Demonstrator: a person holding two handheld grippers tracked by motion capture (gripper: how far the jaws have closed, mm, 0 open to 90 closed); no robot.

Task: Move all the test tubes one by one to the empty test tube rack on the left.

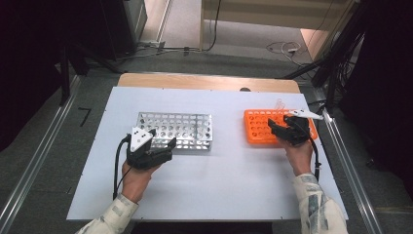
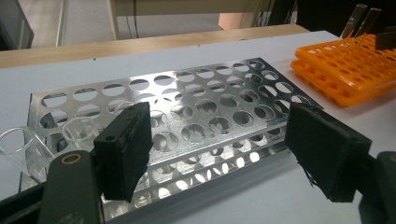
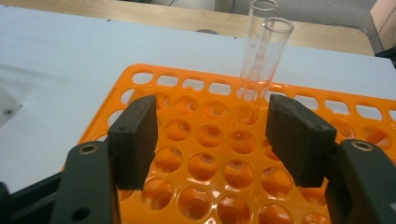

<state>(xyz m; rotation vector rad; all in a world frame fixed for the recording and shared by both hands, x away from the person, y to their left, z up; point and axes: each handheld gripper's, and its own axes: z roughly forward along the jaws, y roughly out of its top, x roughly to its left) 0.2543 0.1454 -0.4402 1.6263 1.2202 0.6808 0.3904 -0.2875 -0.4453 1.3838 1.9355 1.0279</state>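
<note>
the right gripper (image 3: pixel 212 140), jaws apart and empty, hovers over the orange plastic tube rack (image 3: pixel 196 196), near two clear glass tubes (image 3: pixel 266 56) standing in it. the left gripper (image 2: pixel 219 154), also released, faces the perforated silver metal rack (image 2: pixel 187 116).

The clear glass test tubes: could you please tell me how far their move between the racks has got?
Done: two clear glass test tubes stand in the silver metal rack. In hand: the right gripper, open, approaches two tubes standing in the orange plastic rack. Left: grasping and carrying them; the left gripper waits open.
</note>
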